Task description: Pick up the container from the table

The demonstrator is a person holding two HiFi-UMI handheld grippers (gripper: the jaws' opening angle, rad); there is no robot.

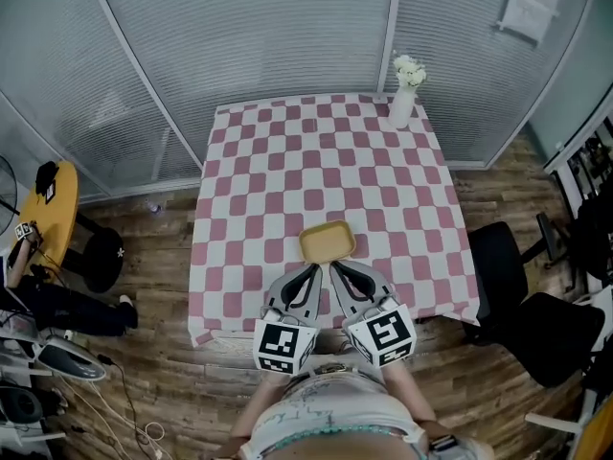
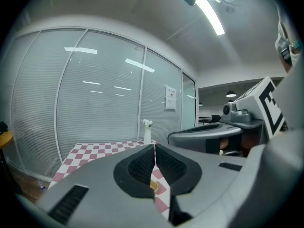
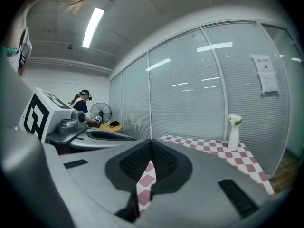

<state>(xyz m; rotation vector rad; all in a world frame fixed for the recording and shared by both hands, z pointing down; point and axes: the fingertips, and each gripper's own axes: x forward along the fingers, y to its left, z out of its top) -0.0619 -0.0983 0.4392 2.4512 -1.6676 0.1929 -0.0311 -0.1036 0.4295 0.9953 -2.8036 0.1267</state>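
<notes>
A shallow yellow container lies on the pink-and-white checkered table, near its front edge. My left gripper and right gripper sit side by side just short of the container's near rim, tips angled toward each other. Both are shut with nothing between the pads. In the left gripper view the left gripper has its jaws pressed together, and a sliver of the yellow container shows below them. The right gripper is shut too, with only checkered cloth beyond it.
A white vase with white flowers stands at the table's far right corner. A black chair is to the right of the table. A yellow round table and a person are at the left. Glass walls with blinds stand behind.
</notes>
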